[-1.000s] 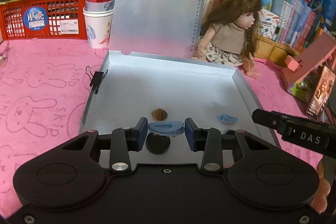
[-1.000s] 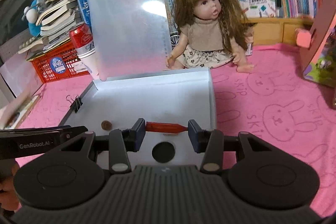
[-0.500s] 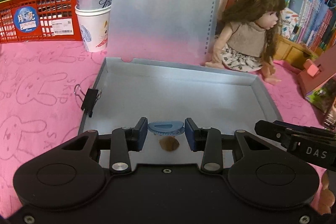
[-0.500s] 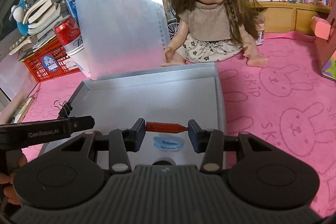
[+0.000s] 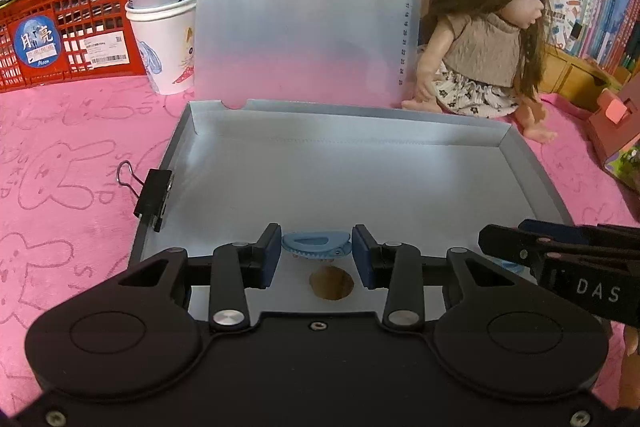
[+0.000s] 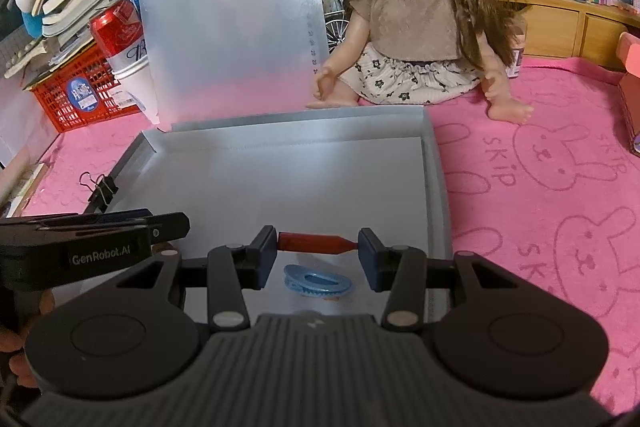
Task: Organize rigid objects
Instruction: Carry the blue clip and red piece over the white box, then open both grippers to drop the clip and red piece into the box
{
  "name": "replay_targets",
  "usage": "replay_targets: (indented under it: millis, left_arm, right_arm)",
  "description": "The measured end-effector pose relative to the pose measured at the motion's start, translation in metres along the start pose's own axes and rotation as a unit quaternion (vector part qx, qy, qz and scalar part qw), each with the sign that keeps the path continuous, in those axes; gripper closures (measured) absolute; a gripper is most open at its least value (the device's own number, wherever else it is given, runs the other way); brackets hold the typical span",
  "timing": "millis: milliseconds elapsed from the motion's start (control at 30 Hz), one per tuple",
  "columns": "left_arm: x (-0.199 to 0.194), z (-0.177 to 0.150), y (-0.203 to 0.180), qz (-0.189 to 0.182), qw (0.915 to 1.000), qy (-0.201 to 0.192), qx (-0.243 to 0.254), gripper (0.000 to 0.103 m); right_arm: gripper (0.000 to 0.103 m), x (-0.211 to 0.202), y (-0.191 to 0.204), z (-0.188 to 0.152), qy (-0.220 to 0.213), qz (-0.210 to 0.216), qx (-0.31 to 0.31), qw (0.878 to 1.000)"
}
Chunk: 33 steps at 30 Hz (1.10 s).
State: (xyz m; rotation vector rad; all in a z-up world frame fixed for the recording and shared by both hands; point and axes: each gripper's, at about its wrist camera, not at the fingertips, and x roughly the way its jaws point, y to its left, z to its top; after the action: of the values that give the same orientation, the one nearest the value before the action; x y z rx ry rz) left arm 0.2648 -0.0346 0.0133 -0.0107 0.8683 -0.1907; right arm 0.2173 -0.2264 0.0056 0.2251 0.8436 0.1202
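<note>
An open grey plastic case (image 5: 360, 167) lies on the pink cloth, its lid (image 5: 304, 7) standing upright at the back. My left gripper (image 5: 316, 251) is shut on a blue hair clip (image 5: 316, 245) and holds it over the case's near end, above a brown round piece (image 5: 331, 283) on the case floor. My right gripper (image 6: 318, 245) is shut on a red pen-like stick (image 6: 316, 242), held crosswise over the case's near right part. Below it a second blue hair clip (image 6: 318, 281) lies in the case (image 6: 320, 179).
A black binder clip (image 5: 154, 193) sits on the case's left wall. A doll (image 5: 488, 39) sits behind the case on the right. A red can in a paper cup (image 5: 162, 3) and a red basket (image 5: 60, 39) stand at the back left. Books line the back.
Both grippers have moved forward over the case, each keeping its hold. The black round piece seen under the left gripper has dropped out of view; the second blue clip now lies under the right gripper.
</note>
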Motion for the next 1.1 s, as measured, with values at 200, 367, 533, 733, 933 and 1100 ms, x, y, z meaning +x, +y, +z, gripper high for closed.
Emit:
replay_targets:
  millis: [200, 367, 533, 733, 933, 1100]
  left_arm:
    - [0.003, -0.002, -0.003, 0.008, 0.9999, -0.002, 0.009, 0.066]
    - [0.002, -0.003, -0.003, 0.009, 0.9999, -0.003, 0.01, 0.066]
    - [0.002, -0.004, -0.005, 0.013, 0.9998, -0.005, 0.016, 0.066]
    - [0.0, -0.005, -0.003, 0.017, 0.9998, -0.006, 0.01, 0.066]
    - [-0.011, -0.009, 0.0, 0.024, 0.9995, -0.018, 0.014, 0.059]
    - [-0.027, -0.013, 0.0, 0.026, 0.999, -0.03, 0.017, 0.05]
  right_arm:
    - [0.053, 0.005, -0.002, -0.002, 0.005, -0.002, 0.004, 1.0]
    - [0.053, 0.006, -0.002, -0.002, 0.005, -0.006, 0.0, 1.0]
    - [0.052, 0.006, -0.002, -0.002, 0.004, -0.008, 0.002, 1.0]
    - [0.04, 0.003, -0.004, -0.003, 0.0, -0.007, 0.011, 1.0]
    - [0.036, -0.006, -0.003, -0.004, -0.011, -0.006, 0.011, 1.0]
    - [0.028, -0.021, 0.001, -0.007, -0.029, -0.005, 0.006, 1.0]
